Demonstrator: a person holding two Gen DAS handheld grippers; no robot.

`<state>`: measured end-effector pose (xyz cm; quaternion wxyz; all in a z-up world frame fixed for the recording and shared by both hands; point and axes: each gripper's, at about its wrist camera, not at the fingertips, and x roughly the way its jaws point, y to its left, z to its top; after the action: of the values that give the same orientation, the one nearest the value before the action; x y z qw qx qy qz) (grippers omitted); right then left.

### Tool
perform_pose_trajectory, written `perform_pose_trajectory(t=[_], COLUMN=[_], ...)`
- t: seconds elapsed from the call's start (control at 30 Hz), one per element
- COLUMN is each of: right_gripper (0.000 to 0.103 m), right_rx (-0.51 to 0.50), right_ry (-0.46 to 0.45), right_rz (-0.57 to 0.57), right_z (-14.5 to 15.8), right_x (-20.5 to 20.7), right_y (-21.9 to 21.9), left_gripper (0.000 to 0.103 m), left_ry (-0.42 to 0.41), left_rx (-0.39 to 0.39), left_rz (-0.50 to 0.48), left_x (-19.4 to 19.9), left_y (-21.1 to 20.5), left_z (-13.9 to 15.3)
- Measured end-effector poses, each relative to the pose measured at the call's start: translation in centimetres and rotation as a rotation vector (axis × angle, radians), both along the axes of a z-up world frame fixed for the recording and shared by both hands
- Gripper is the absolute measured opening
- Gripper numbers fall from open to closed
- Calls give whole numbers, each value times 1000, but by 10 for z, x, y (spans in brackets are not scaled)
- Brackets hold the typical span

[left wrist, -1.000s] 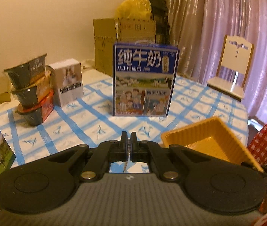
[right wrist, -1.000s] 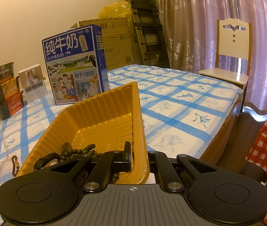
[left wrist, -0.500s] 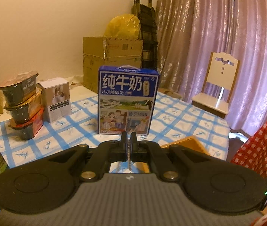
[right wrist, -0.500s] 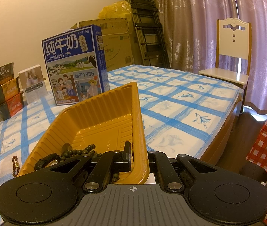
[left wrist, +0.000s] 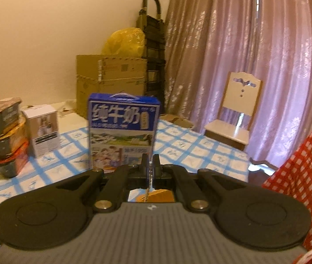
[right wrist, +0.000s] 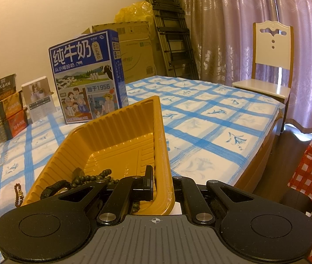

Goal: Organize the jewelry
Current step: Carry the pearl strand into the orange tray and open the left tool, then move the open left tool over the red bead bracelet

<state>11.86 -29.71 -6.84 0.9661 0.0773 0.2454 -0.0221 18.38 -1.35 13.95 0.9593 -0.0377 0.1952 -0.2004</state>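
A table with a blue checked cloth (right wrist: 211,118) stands in a room with pink curtains (left wrist: 255,55). On the left sit stacked bowls (right wrist: 4,107), then a small white box (right wrist: 38,99), then a big blue milk box (right wrist: 87,77). A little bead bracelet (right wrist: 17,192) lies on the cloth just beside the yellow tray (right wrist: 120,140). Dark beads (right wrist: 94,178) and a black watch (right wrist: 55,188) lie inside the tray. The left gripper (left wrist: 149,169) is pressed together on a thin chain (left wrist: 147,190) that hangs down. The right gripper (right wrist: 162,187) pinches the tray's side wall.
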Motion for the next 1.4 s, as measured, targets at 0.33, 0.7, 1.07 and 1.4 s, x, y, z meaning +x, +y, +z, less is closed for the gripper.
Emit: perform_pose_trajectory(t=[0.33,0.7,1.07,1.4], right_gripper=[6,6,6,6], right_rx=[3,9,10,10], right_ry=[-4,-3,-3,-3], right_rz=[2,1,1,1], right_z=[-1,1,1,1], right_x=[3,4,4,3], right_y=[2,3,2,3], left_gripper=[1,1,6,22], left_ry=[-4,229,446,397], left_rx=[-80,-94,-92,-77], left_rz=[-109,-194,-177,-114], left_x=[37,58,52,35], left_y=[-61,-116,-112,-89], left_z=[-3,-96,-169,-155])
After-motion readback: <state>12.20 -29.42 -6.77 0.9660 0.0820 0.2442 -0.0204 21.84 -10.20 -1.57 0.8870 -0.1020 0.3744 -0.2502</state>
